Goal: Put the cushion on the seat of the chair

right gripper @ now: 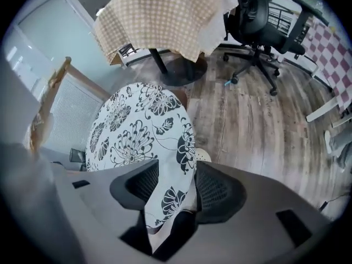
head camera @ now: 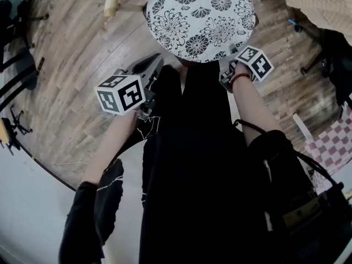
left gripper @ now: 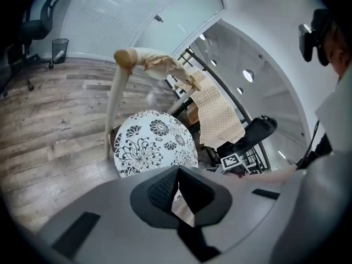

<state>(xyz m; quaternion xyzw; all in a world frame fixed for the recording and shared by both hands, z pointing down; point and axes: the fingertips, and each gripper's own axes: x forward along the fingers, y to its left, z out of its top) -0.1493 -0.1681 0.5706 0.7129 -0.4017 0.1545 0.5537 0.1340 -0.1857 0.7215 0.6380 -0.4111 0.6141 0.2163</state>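
A round white cushion [head camera: 201,21] with black flowers lies flat on the seat of a pale wooden chair, whose backrest [left gripper: 124,76] rises behind it. My right gripper [right gripper: 171,188] is at the cushion's near right rim [head camera: 226,76]. Its jaws stand wide, and a fold of the cushion's edge [right gripper: 165,164] hangs loosely between the pads. My left gripper [left gripper: 179,194] hovers at the near left [head camera: 149,70], just clear of the cushion [left gripper: 154,144]. Its pads are drawn together and only a thin pale sliver shows between them.
A table under a beige checked cloth [right gripper: 165,15] and a black office chair [right gripper: 258,21] stand behind the chair on the wood floor. A pink checked cloth [head camera: 330,144] is at the right. A wire bin [left gripper: 59,48] stands far left. The person's dark clothing fills the near head view.
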